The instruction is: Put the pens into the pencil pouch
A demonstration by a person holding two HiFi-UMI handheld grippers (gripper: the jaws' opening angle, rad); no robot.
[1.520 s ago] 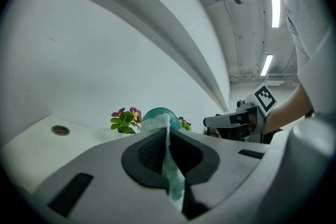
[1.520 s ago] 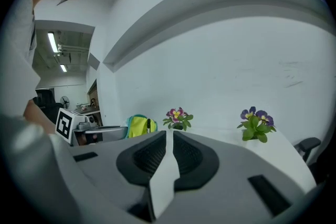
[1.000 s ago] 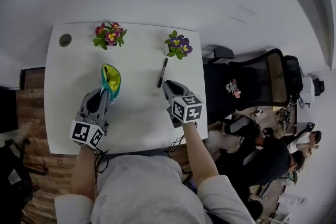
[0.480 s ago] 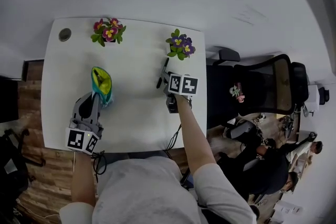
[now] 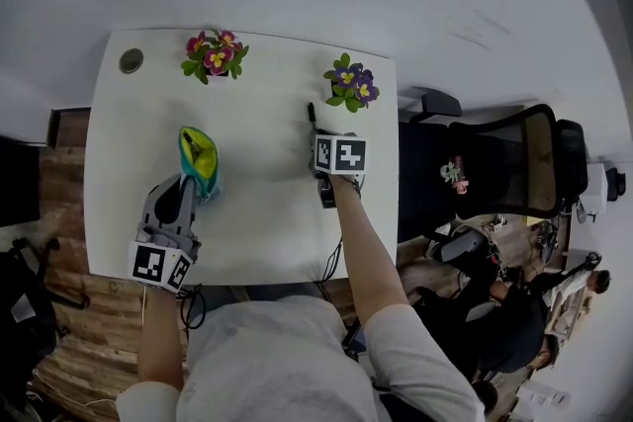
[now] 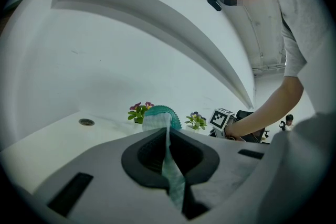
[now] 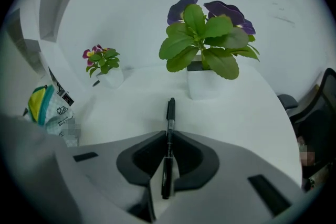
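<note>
White table [image 5: 247,242]: rounded corners, fills the left-centre of the head view; round grey cable grommet [image 5: 131,61] at its upper left corner.
Teal fabric pencil pouch [image 5: 201,158]: stands upright on the table, left of centre in the head view; mouth open, yellow lining showing; well apart from the pen.
Left hand-held gripper [image 6: 169,165]: jaws fully together, pinching the edge of the pouch fabric; a strip of teal cloth runs through the jaw gap in the left gripper view; marker cube at the lower left of the head view.
Black pen [image 7: 169,128]: right of centre in the head view, just below the purple plant; slim barrel lies along the jaw line, far end sticking out past the jaws toward that pot. Cannot tell if it rests on the table or is lifted.
Right hand-held gripper [image 7: 167,168]: tilted steeply down; jaws have just been closing and now press on the pen barrel from both sides, only the pen's width between them.
Pink-and-yellow flower plant in white pot [image 5: 216,54]: top edge of the table, left of middle.
Purple flower plant in white pot [image 7: 205,60]: top right of the table, just beyond the pen's far end.
Black office chair [image 5: 495,163]: right of the table, on the floor.
</note>
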